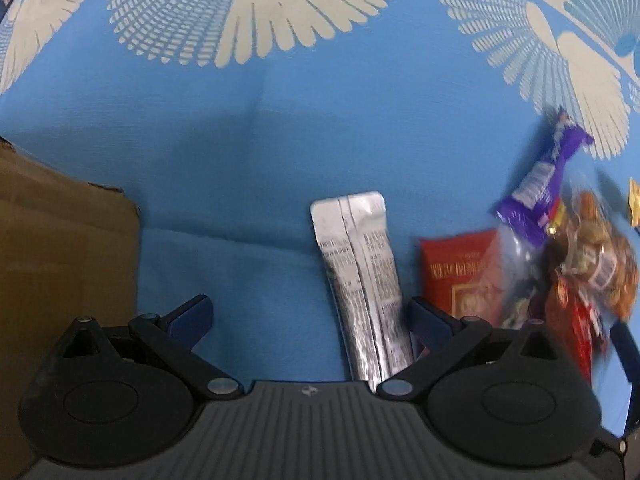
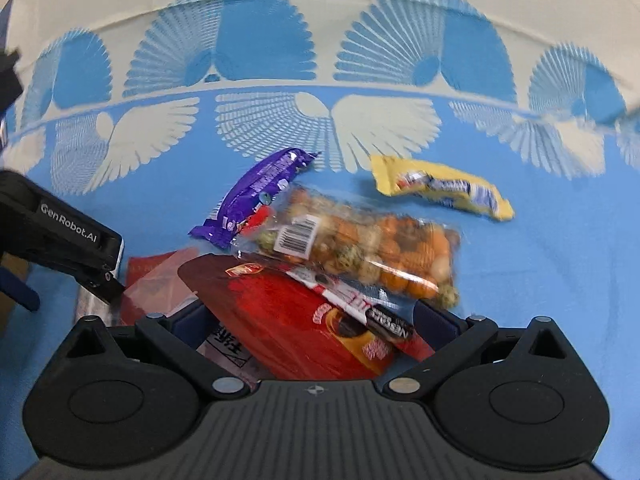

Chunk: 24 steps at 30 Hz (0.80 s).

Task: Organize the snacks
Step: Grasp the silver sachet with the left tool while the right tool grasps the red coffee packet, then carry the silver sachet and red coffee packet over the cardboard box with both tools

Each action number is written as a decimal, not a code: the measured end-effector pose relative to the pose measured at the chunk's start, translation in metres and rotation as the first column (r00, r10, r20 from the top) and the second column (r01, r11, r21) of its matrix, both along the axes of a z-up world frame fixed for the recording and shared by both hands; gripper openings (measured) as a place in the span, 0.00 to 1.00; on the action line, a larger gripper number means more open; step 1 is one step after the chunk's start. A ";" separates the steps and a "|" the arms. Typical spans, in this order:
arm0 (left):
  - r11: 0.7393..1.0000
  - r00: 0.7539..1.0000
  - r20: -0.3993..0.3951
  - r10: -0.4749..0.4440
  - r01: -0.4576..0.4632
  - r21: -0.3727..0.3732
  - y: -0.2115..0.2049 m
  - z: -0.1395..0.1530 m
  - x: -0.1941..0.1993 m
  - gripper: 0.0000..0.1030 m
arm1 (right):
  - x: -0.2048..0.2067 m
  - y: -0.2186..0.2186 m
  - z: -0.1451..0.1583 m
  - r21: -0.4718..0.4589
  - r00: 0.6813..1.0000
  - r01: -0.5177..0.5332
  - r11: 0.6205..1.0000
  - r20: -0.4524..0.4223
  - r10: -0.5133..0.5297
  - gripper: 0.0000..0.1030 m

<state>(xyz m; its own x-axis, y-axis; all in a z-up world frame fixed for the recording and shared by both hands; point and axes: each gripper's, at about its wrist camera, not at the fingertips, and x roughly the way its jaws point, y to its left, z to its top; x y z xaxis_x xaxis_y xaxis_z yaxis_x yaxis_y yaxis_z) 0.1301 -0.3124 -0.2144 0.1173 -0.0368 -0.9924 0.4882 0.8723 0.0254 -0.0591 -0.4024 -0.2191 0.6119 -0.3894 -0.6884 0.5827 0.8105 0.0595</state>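
Where motion blurs the snack pile (image 2: 320,264), both hand-held grippers (image 1: 308,316) (image 2: 316,316) agape, silver sachet (image 1: 360,276) half-hidden

The cloth (image 2: 540,280) is blue with cream fan shapes. On it lie a purple bar (image 2: 256,196), a yellow bar (image 2: 440,190), a red pack (image 2: 288,320), a silver sachet (image 1: 360,276) and a brown box (image 1: 60,248). The clear bag (image 2: 360,244) holds orange and greenish pieces, perhaps nuts.

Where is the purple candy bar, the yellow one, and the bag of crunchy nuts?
purple candy bar (image 2: 256,196), right wrist view, middle of the wrapper.
yellow candy bar (image 2: 444,190), right wrist view, middle of the wrapper.
bag of crunchy nuts (image 2: 360,244), right wrist view, clear middle of the bag.
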 end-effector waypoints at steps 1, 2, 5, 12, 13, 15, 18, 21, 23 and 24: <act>1.000 1.000 -0.014 -0.014 0.014 0.010 -0.002 0.000 -0.001 1.00 | 0.000 0.001 0.001 -0.015 1.000 -0.002 1.000 -0.004 0.002 0.84; 1.000 0.999 -0.026 -0.023 0.023 0.014 -0.003 0.001 0.000 0.99 | -0.001 0.001 0.002 -0.017 1.000 0.000 1.000 -0.006 0.000 0.74; 1.000 1.000 -0.005 -0.023 0.023 -0.015 -0.002 0.015 0.001 0.70 | -0.011 0.000 0.011 -0.027 0.999 0.050 0.998 -0.010 -0.050 0.41; 0.989 0.997 0.031 -0.074 0.078 -0.124 0.009 0.052 -0.018 0.24 | -0.053 0.003 0.038 -0.012 0.988 0.135 0.991 0.082 -0.134 0.12; 0.987 0.996 0.041 -0.083 0.088 -0.135 0.011 0.057 -0.024 0.24 | -0.059 0.004 0.042 0.001 0.985 0.143 0.990 0.094 -0.142 0.12; 0.984 0.994 0.059 -0.096 0.104 -0.142 0.015 0.066 -0.034 0.24 | -0.070 0.007 0.048 0.019 0.982 0.156 0.988 0.109 -0.158 0.12; 0.981 0.992 0.069 -0.109 0.119 -0.150 0.026 0.069 -0.045 0.24 | -0.084 0.015 0.051 0.045 0.976 0.180 0.983 0.112 -0.185 0.11; 0.977 0.986 0.092 -0.136 0.149 -0.153 0.038 0.071 -0.054 0.24 | -0.087 0.037 0.055 -0.058 0.988 0.145 0.988 0.066 -0.141 0.11; 0.975 0.982 0.102 -0.158 0.172 -0.144 0.045 0.069 -0.060 0.24 | -0.084 0.054 0.054 -0.141 0.996 0.092 0.986 0.002 -0.093 0.11; 0.975 0.981 0.104 -0.164 0.177 -0.131 0.047 0.065 -0.062 0.24 | -0.082 0.061 0.051 -0.159 0.997 0.063 0.985 -0.029 -0.069 0.11</act>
